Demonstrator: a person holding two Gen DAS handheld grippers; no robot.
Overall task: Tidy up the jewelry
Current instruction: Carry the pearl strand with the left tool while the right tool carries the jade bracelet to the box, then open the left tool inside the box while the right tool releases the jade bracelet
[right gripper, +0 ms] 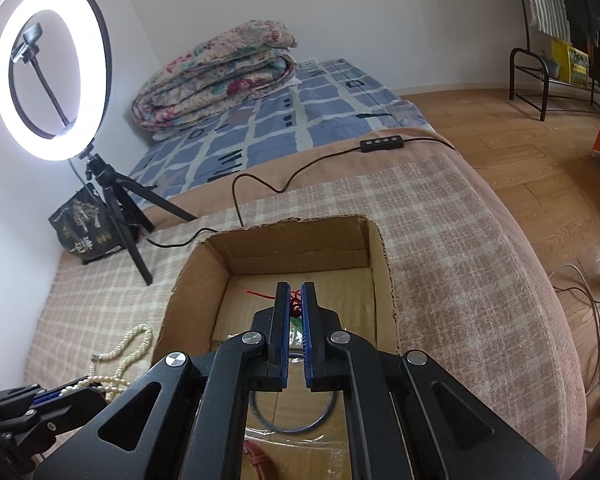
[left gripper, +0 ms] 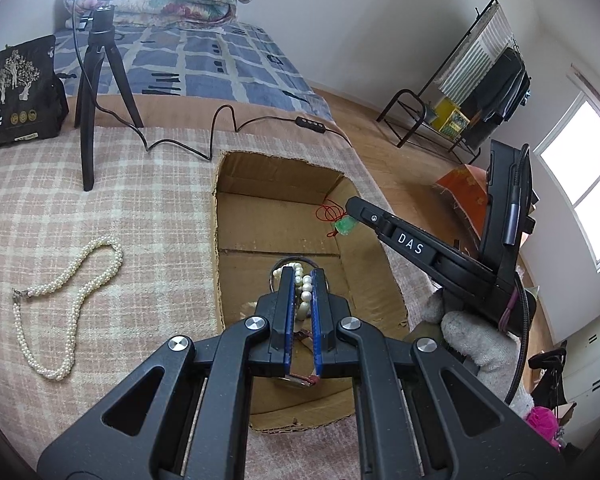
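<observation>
Illumination adequate, even. The glowing white circular ring light on its black tripod [right gripper: 52, 72] glares, overexposed; beside it, shadows soft. Focus sharp; fisheye bending, dark corners.

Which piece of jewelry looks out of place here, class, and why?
The long pearl necklace lies loose on the checked blanket, outside the cardboard box where the other jewelry sits.

You're in home bedroom: bed [right gripper: 300, 120] with blue patterned sheet, folded floral quilt [right gripper: 216, 76], wood floor [right gripper: 512, 148], clothes rack [left gripper: 484, 80], window [left gripper: 580, 176], ring light [right gripper: 52, 72] on tripod.
</observation>
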